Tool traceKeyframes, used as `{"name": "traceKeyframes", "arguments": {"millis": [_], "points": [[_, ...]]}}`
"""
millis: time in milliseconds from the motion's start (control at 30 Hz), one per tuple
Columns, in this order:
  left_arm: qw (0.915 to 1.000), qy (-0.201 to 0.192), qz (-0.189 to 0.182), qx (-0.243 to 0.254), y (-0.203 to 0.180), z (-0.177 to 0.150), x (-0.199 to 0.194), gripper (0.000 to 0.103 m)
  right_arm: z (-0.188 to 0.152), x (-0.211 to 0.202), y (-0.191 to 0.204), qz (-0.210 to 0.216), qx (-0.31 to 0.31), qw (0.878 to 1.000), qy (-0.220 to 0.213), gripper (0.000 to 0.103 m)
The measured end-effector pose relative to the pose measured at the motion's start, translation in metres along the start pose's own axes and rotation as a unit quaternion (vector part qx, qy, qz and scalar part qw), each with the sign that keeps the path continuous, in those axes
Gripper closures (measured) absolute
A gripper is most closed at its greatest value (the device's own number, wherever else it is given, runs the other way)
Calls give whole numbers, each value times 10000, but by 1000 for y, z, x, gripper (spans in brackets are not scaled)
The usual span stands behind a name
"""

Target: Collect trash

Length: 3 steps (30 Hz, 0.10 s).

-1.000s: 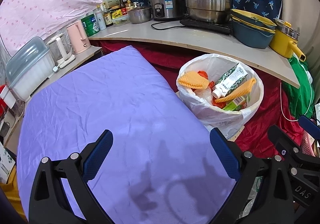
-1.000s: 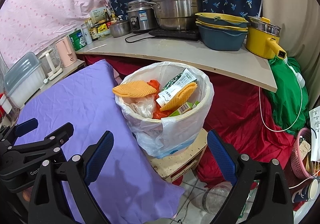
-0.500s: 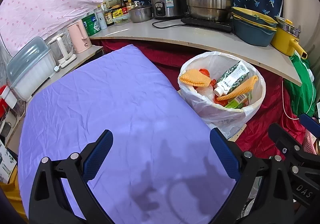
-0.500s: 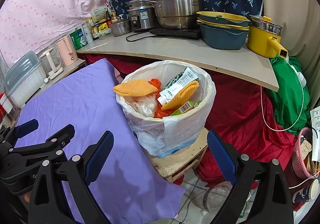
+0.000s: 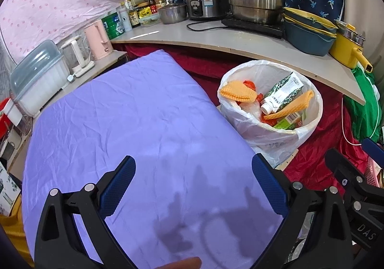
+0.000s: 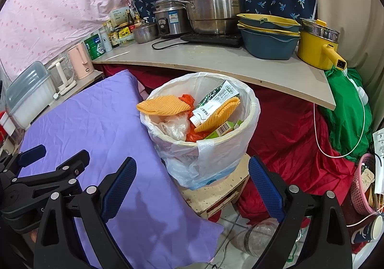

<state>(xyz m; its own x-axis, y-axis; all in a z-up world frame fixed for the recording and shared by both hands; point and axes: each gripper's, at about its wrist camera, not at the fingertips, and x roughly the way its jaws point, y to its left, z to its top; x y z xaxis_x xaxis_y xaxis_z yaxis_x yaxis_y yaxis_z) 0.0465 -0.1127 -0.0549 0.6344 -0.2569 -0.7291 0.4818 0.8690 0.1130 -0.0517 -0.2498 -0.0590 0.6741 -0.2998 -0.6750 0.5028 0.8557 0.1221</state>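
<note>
A bin lined with a white bag [image 5: 309,110] [image 6: 254,110] stands on a low wooden stool beside the purple-covered table [image 5: 134,129] [image 6: 96,125]. In it lie two orange waffle-textured pieces [image 6: 163,105], a green-and-white carton [image 5: 283,93] [image 6: 216,100], a clear plastic bag and a barcoded box. My left gripper [image 5: 193,185] is open and empty above the bare purple cloth. My right gripper [image 6: 192,185] is open and empty in front of the bin, to the right of the left gripper [image 6: 48,168].
A grey counter [image 6: 216,62] behind the bin holds steel pots, a rice cooker, stacked blue-yellow basins and a yellow pot [image 6: 319,45]. Kettles and a plastic box stand at the left. Red and green cloth, a pink basket and a clear bottle [image 6: 259,235] lie on the floor.
Both grippers have drifted slightly, so the bin sits a little further right in each view. Both stay open and empty.
</note>
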Motion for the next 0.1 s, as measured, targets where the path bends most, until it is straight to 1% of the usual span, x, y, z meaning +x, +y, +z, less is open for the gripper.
{"name": "traceKeyframes", "arguments": {"millis": [100], "points": [[10000, 57, -10, -29, 2, -1, 2, 10, 0, 1, 1, 0, -19, 10000, 15, 12]]}}
